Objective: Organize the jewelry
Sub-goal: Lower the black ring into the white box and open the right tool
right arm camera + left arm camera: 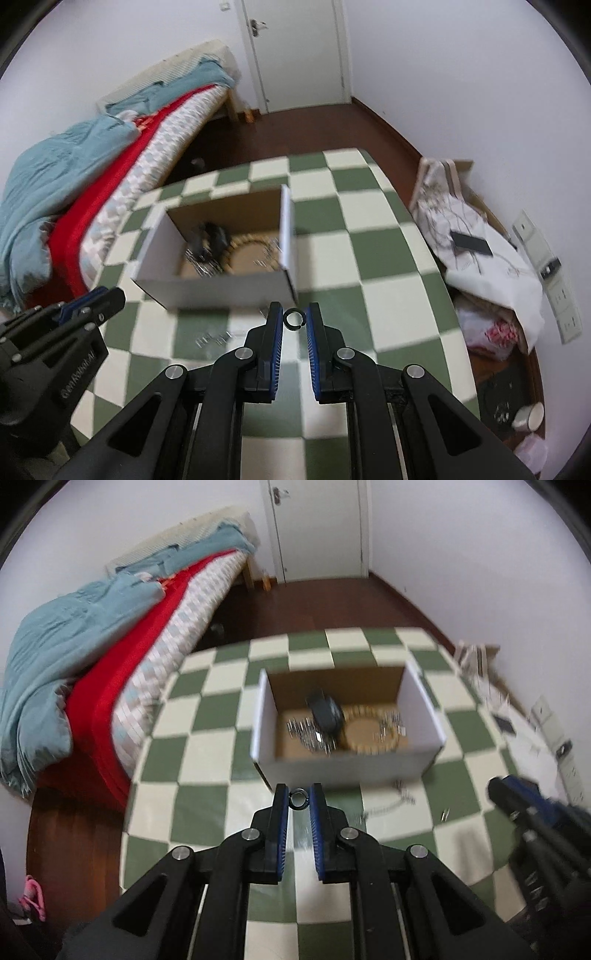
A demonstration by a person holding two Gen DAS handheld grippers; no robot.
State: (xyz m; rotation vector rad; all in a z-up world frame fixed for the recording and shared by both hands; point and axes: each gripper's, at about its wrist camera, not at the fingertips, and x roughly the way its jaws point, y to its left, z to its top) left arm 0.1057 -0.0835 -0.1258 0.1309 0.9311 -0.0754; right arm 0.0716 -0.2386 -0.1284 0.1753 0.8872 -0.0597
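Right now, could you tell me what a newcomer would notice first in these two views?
Probably the small dark metal ring pinched at the tips of the left claw, with a similar dark open ring between the tips of the right claw. Just beyond them stands an open white cardboard box on the green-and-cream checkered tablecloth, holding a beaded wooden bracelet among other jewelry.

Box point(347, 764) on table point(207, 805), bed point(110, 686) to its left
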